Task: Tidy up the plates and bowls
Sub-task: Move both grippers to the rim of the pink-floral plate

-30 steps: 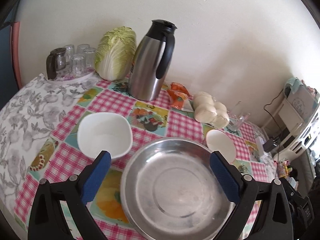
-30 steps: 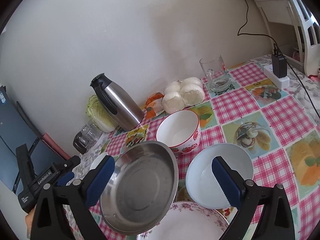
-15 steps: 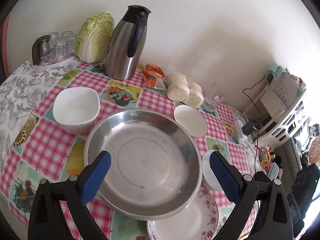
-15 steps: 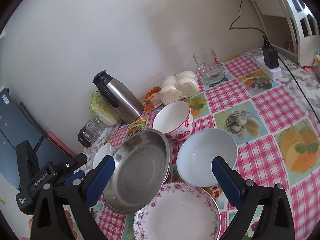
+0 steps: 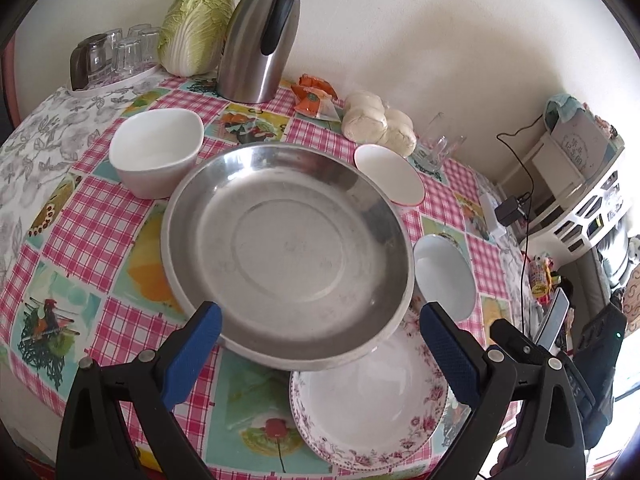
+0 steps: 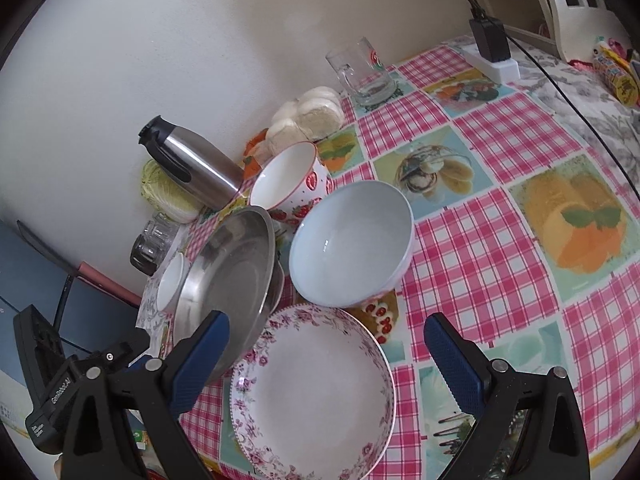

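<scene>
The left claw [image 5: 320,336] has its fingers set wide apart, gripping nothing; the right claw [image 6: 326,344] is likewise spread and empty. Directly ahead of the left claw sits the steel pan [image 5: 286,252], its near rim overlapping the floral plate [image 5: 370,404], which lies between the right claw's fingers. Just beyond the plate stands the pale bowl [image 6: 352,244]. Left of the pan is the square bowl [image 5: 156,156]; behind the pale bowl is the strawberry bowl [image 6: 290,182]. Farthest, by the wall, stands the flask [image 5: 260,36].
</scene>
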### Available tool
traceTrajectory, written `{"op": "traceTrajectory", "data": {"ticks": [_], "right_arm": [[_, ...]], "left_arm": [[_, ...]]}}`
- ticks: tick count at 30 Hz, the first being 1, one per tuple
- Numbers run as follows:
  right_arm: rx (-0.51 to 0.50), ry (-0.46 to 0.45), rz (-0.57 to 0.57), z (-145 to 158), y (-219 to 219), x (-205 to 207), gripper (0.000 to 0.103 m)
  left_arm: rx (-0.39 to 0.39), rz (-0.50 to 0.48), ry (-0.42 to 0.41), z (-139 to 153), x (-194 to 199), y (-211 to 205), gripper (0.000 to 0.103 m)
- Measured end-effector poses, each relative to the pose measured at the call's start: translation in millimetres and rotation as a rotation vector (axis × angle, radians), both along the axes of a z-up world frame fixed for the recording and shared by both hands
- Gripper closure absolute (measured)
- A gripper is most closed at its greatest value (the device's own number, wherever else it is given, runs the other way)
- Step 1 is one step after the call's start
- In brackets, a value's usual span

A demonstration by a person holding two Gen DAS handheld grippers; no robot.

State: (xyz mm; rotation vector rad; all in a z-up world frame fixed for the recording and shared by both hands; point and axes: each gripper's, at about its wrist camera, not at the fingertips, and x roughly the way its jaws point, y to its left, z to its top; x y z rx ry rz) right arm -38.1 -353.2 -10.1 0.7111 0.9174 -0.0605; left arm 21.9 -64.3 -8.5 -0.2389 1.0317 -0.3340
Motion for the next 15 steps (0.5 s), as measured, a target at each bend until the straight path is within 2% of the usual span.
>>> {"op": "traceTrajectory", "data": {"ticks": [7, 15], "right_arm": [[0.003, 0.109, 0.014, -23, 1, 5, 0.004], [0.002, 0.178, 0.038, -38, 6, 8, 0.007]], "left_arm": [[0.100, -0.051, 0.090, -14, -7, -14, 0.004], [0.128, -0.061, 0.169, -33, -9, -19, 0.004]]}}
